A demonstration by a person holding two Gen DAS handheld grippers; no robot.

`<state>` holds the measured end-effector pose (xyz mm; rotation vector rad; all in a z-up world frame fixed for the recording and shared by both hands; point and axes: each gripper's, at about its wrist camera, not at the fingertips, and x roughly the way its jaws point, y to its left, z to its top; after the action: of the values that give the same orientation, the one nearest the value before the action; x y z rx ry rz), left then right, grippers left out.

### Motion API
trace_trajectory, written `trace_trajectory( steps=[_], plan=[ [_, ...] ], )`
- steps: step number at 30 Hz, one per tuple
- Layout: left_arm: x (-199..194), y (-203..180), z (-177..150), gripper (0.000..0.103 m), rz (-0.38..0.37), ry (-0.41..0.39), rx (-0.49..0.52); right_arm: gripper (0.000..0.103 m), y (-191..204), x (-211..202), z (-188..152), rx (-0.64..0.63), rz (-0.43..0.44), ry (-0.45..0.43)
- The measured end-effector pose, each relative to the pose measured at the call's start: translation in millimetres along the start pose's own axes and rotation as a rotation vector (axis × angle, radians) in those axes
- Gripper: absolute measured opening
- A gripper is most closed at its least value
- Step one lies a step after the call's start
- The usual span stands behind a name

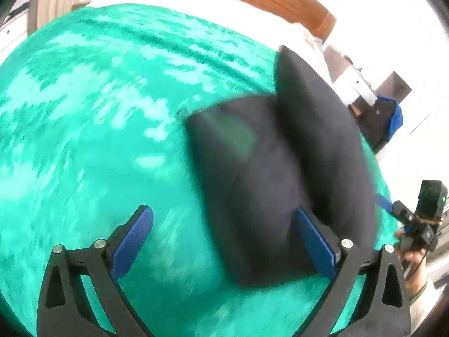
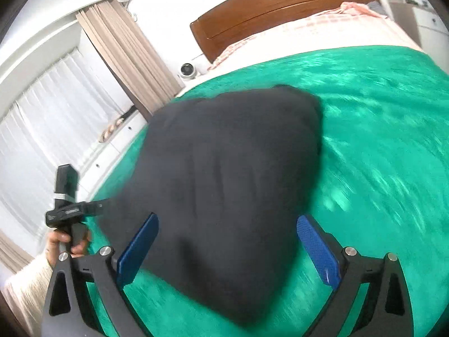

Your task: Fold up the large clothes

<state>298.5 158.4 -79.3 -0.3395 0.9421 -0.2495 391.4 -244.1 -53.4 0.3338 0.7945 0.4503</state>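
A dark navy garment (image 1: 269, 174) lies folded on the green blanket (image 1: 92, 118) that covers the bed. In the left wrist view it fills the centre right of the frame, with one part standing up like a ridge toward the upper right. The whole frame is smeared with motion blur, so the fabric edges are soft. The left claw (image 1: 221, 238) sits at the bottom of the frame with its blue-padded fingers (image 1: 132, 241) spread wide apart and nothing between them; the right-hand finger overlaps the garment's lower edge in the picture, though contact cannot be judged.

In the right wrist view the same garment (image 2: 224, 185) occupies the middle of the frame as a rounded, roughly triangular bundle on the blanket (image 2: 378, 146). The right claw (image 2: 227, 250) is at the bottom, its fingers (image 2: 320, 250) also held well apart, with the garment's lower part showing between them but not pinched.

At the lower left of this view the person's left hand (image 2: 66, 243) grips the other device's handle. A wooden headboard (image 2: 280, 2) runs along the top of the frame, beige curtains (image 2: 123, 50) hang at the upper left
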Motion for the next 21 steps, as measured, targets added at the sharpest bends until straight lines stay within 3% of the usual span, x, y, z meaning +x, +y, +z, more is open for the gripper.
trace_trajectory(
  steps=[2,7,10,12,14,16,21],
  plan=[
    [-27.1,0.4,-33.4,0.101,0.020,-0.073,0.009,0.099,3.4,-11.2,-31.9,-0.042,-0.047,0.009],
    [-74.4,-28.8,-112.5,0.102,0.116,-0.154,0.094,0.102,17.8,-46.0,-107.4,-0.139,-0.189,0.008],
    [-73.8,-61.1,-139.1,0.102,0.183,-0.184,0.175,0.102,43.1,-63.8,-146.2,-0.193,-0.335,0.008],
    [-72.7,-84.2,-153.2,0.102,0.206,-0.201,0.214,0.102,61.7,-72.7,-164.6,-0.222,-0.380,-0.001],
    [-68.4,-107.2,-179.2,0.103,0.229,-0.221,0.252,0.102,83.5,-73.2,-183.8,-0.268,-0.406,0.003],
    [-62.2,-116.9,-182.8,0.103,0.270,-0.230,0.291,0.102,108.8,-82.1,-205.3,-0.339,-0.426,0.025],
    [-29.1,-131.4,-198.5,0.103,0.341,-0.158,0.308,0.102,99.2,-68.6,-233.4,-0.349,-0.440,0.076]
  ],
)
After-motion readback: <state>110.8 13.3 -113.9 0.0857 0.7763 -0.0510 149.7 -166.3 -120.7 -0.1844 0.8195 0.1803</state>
